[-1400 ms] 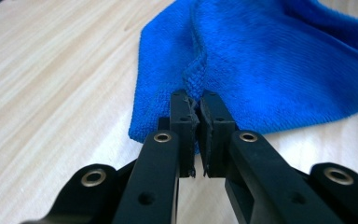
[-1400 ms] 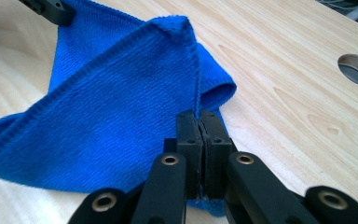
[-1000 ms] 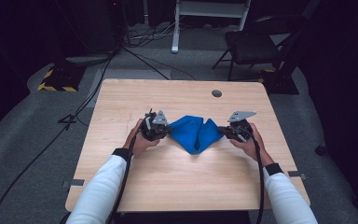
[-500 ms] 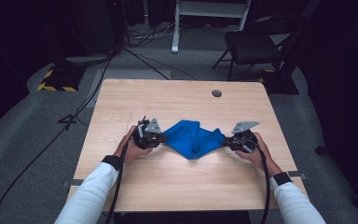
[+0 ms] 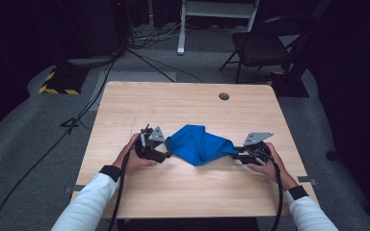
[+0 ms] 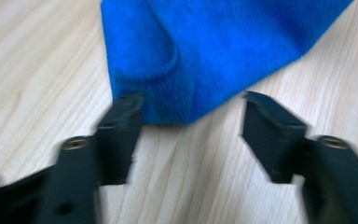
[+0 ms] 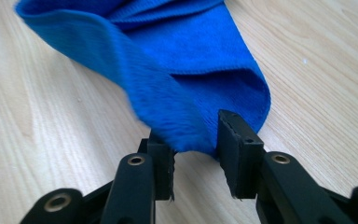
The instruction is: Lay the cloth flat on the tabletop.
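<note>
in the left gripper view the left gripper (image 6: 191, 116) has its jaws spread wide, released, with the near edge of the blue cloth (image 6: 205, 51) lying flat between and just beyond the tips, the left tip touching its hem. in the right gripper view the right gripper (image 7: 196, 149) has its jaws partly closed around a bunched fold of the cloth; whether they truly pinch it i cannot tell. the cloth is a soft, napped fabric with a stitched hem, folded over itself in rounded pleats. in the high view it sits crumpled at the centre of the frame, on the pale wood-grain table (image 5: 183, 106), between both grippers. each hand wraps its gripper from the outside, forearms in white sleeves rising from the lower corners.
</note>
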The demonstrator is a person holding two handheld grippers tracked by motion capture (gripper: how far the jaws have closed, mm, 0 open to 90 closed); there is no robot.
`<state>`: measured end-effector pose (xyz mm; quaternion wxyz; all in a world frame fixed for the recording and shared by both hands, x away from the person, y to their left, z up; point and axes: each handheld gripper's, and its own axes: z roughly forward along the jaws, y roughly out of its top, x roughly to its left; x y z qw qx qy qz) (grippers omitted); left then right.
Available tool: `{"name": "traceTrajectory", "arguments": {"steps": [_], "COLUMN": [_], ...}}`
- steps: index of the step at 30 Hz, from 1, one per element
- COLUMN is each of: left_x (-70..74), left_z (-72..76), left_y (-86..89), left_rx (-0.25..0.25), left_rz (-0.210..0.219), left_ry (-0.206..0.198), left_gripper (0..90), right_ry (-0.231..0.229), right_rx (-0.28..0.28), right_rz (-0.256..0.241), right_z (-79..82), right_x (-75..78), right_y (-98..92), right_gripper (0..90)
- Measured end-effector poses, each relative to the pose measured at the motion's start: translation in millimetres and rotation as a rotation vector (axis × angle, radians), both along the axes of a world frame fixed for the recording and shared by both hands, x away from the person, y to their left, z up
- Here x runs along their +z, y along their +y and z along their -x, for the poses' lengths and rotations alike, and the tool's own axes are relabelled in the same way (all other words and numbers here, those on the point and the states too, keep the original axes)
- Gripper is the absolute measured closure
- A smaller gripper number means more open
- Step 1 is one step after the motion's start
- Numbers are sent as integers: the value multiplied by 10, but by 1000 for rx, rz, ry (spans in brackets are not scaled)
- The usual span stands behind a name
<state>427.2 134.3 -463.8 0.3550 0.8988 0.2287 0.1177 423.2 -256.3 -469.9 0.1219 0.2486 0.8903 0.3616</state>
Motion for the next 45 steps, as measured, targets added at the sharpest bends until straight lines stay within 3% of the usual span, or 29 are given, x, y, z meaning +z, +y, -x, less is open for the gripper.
{"name": "traceTrajectory", "arguments": {"steps": [1, 6, 11, 12, 14, 16, 19, 22, 23, 24, 25, 30, 32, 34, 40, 45], "left_x": [35, 107, 65, 48, 14, -4, 2, 28, 64, 64, 98, 147, 181, 181, 49, -116], "left_z": [-16, -118, -294, -329, -381, -392, -381, -363, -321, -321, -270, -118, 26, 71, 362, 498], "left_y": [-55, -170, -319, -341, -388, -410, -389, -344, -285, -285, -220, -71, 65, 104, 273, 294], "left_rx": [10, 10, 34, 37, 22, -5, -33, -50, -64, -64, -95, -143, -180, -194, -263, -246], "left_rz": [-5, 19, 18, 20, 12, -31, -26, 6, 34, 34, 49, 71, 89, 90, 16, -20], "left_ry": [-20, -21, 7, 11, 23, 7, 19, 26, 26, 26, 30, 27, 20, 27, 74, 90], "left_gripper": [273, 233, 227, 244, 329, 446, 651, 778, 811, 831, 855, 877, 871, 865, 831, 803], "right_ry": [-15, -20, -20, -23, -23, -36, -50, -69, -74, -74, -79, -86, -80, -76, -40, -16], "right_rx": [6, 15, 23, 19, 20, 15, 20, 25, 46, 46, 65, 85, 91, 95, 98, 78], "right_rz": [4, -2, -10, -8, -8, -5, -26, -31, -27, -27, -2, -4, 0, 1, 23, 30], "right_z": [29, 67, 83, 84, 94, 111, 172, 217, 265, 265, 306, 403, 431, 448, 540, 567], "right_x": [18, 41, 61, 68, 81, 100, 140, 149, 148, 148, 141, 136, 128, 120, 23, -55], "right_y": [16, 28, 35, 33, 24, 12, -11, -17, -20, -20, -16, -48, -71, -81, -140, -202], "right_gripper": [665, 628, 576, 519, 476, 459, 473, 544, 671, 671, 771, 854, 853, 853, 823, 782]}}
